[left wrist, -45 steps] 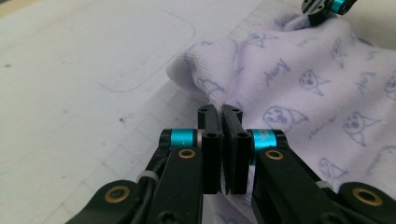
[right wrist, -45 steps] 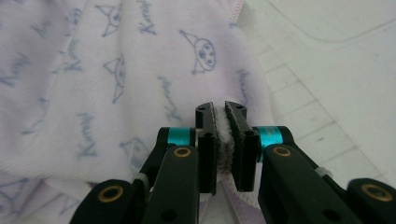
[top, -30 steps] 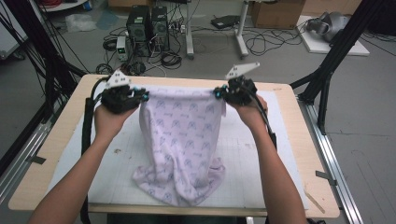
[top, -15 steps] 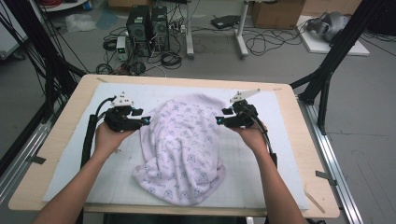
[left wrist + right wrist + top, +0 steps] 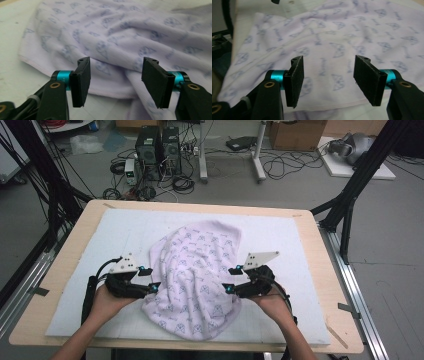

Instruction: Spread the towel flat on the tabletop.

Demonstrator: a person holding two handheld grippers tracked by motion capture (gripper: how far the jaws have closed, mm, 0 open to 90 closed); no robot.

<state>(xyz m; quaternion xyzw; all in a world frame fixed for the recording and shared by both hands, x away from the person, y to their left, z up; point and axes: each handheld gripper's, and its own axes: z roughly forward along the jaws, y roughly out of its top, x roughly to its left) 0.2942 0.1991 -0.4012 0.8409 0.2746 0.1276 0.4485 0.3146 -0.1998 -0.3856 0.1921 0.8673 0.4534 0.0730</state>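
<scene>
At the counter's centre, on the white mat (image 5: 90, 270), the lilac printed garment (image 5: 197, 275) lies crumpled, released from its earlier lift. The left claw (image 5: 152, 280) and right claw (image 5: 229, 279), now lowered beside it, have just been opening; nothing is gripped. Judgement: a regrasp near the front hem follows.

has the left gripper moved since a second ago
Yes. The left gripper has come toward the near edge of the table, beside the lilac cloth. Its jaws have just been opening, with nothing between them.
</scene>
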